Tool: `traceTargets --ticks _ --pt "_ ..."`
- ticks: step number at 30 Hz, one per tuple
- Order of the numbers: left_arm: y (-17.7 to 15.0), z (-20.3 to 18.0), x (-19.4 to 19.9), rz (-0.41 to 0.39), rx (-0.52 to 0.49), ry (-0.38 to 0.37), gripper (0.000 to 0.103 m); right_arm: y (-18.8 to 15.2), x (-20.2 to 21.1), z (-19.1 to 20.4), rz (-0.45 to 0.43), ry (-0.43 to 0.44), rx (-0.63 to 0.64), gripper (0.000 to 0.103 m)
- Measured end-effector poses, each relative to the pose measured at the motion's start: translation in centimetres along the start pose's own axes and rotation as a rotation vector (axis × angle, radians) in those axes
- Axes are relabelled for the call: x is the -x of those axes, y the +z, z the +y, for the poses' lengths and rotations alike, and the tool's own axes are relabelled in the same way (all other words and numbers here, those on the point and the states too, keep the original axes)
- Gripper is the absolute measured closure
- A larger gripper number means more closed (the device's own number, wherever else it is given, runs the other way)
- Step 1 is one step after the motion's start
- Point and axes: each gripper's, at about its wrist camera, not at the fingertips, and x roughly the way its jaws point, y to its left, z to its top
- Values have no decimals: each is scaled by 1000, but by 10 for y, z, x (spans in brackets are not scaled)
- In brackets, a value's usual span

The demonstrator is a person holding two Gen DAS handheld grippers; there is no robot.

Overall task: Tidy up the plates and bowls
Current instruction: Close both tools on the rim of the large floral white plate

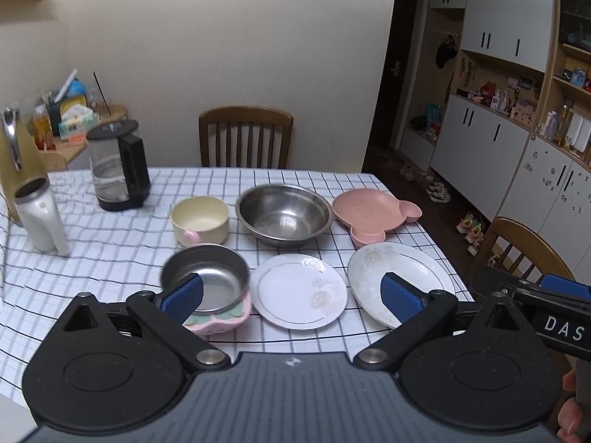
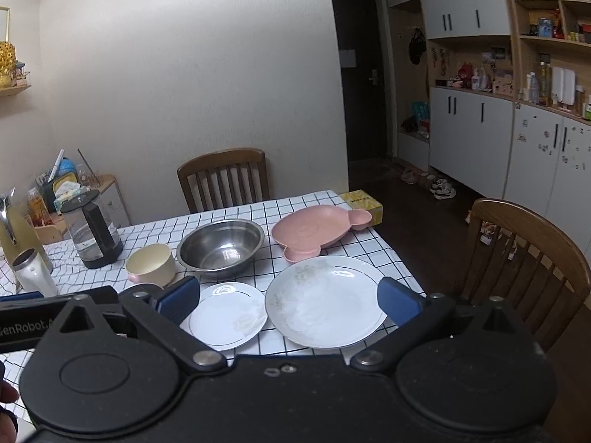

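A table [image 1: 110, 243] under a white cloth with a dark grid carries the dishes in two loose rows. In the far row stand a cream bowl [image 1: 200, 219] with a pink handle, a large steel bowl [image 1: 284, 214] just right of it, and a pink mouse-shaped divided plate [image 1: 373, 214] near the right edge. In the near row a small steel bowl [image 1: 207, 277] sits in a pink holder, a small white plate [image 1: 299, 289] lies beside it, and a large white plate [image 2: 325, 299] lies further right — close to the small plate, though whether their rims touch is unclear.

The left gripper [image 1: 291, 297] hangs above the near row with its blue-padded fingers spread wide and nothing between them; in its view the small white plate lies in the gap. The right gripper [image 2: 288, 301] is likewise spread wide and empty, above the near edge of the table, with the two white plates showing between its fingers.

Further left on the cloth stand a glass kettle [image 1: 114, 170] and a white cup [image 1: 38, 216]. A wooden chair [image 1: 245, 136] is at the far side, and a yellow tissue box [image 2: 364, 205] sits at the far right corner.
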Motion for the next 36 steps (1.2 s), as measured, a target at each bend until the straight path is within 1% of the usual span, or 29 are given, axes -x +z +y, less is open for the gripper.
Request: traceTargets --ticks 4,8,15,17,19,21,23,24,26,28,30,32,33,35,36 --pt "4 -14 -30 54 32 -4 0 9 -28 -20 35 30 13 0" --pt "7 -31 -62 111 64 -7 0 21 -66 -42 78 38 52 0" --pt "6 -60 -119 229 97 0 0 35 -146 -87 226 46 108 1" --pt "6 -65 -136 260 126 -17 0 39 -169 -100 277 49 122 4" --pt "3 -70 -153 305 156 -14 0 41 -192 -110 336 73 131 6" --pt "0 -74 -167 337 178 -4 0 41 -214 -118 393 84 146 12" --pt "-3 -77 -182 376 200 -1 0 39 -234 -123 455 115 160 14" --pt "-4 -77 -188 396 216 -4 0 39 -243 -125 479 124 166 19" --pt "-8 -79 -200 425 243 1 1 37 -259 -127 518 142 191 21" --pt "-10 -81 -211 450 257 14 1 37 -272 -130 545 155 209 25" --pt "-13 -83 -221 471 271 11 9 40 -286 -134 580 164 224 28" --pt "-16 -86 -230 494 274 12 18 41 -300 -140 610 169 228 34" --pt "-18 -87 -234 503 273 16 20 41 -306 -142 624 169 228 36" --pt "-19 -89 -240 521 274 2 30 41 -317 -145 655 176 219 43" --pt "-19 -90 -243 527 274 -1 31 40 -322 -146 670 183 215 48"
